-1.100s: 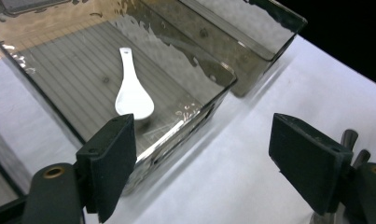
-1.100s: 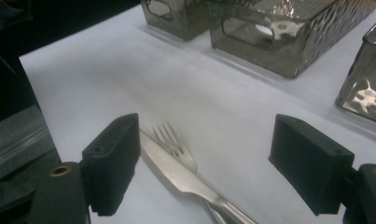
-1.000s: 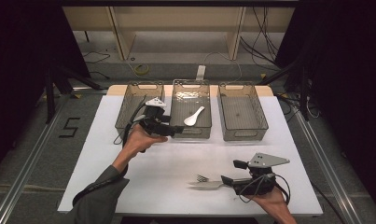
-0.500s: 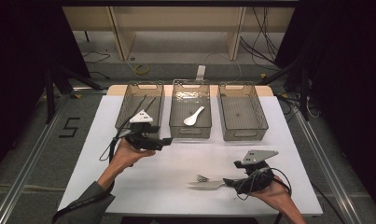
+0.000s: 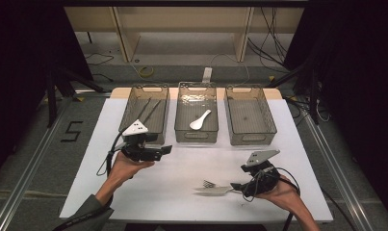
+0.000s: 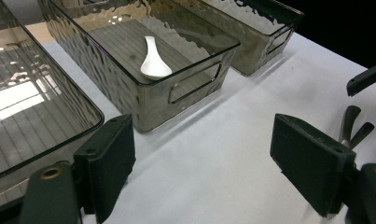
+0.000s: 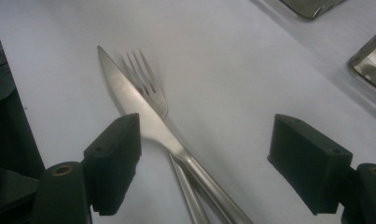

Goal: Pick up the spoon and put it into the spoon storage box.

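Change: the left claw [image 5: 165, 149] has drawn back from the bins toward the lower left of the high view since a second ago; the right claw [image 5: 236, 186] has stayed low at the cutlery.
Meaning: the left side looks finished with its drop, and the next pick likely falls to the right.
Left claw: jaws apart, nothing between them, hovering before the middle bin [image 6: 185, 100].
Right claw: jaws apart, straddling the handles of knife and fork without gripping.
Knife [image 7: 143, 122]: smooth bright steel, flat pointed blade, lying across the fork [image 7: 148, 86] on the surface [image 5: 182, 168], lower right of centre in the high view.
Spoon [image 5: 200, 120]: glossy white, deep rounded bowl, in the middle bin.
Bins: three smoky clear plastic boxes, rippled walls, cut-out handles; left bin [image 5: 146, 113] holds thin dark sticks.
Surface: matte white.
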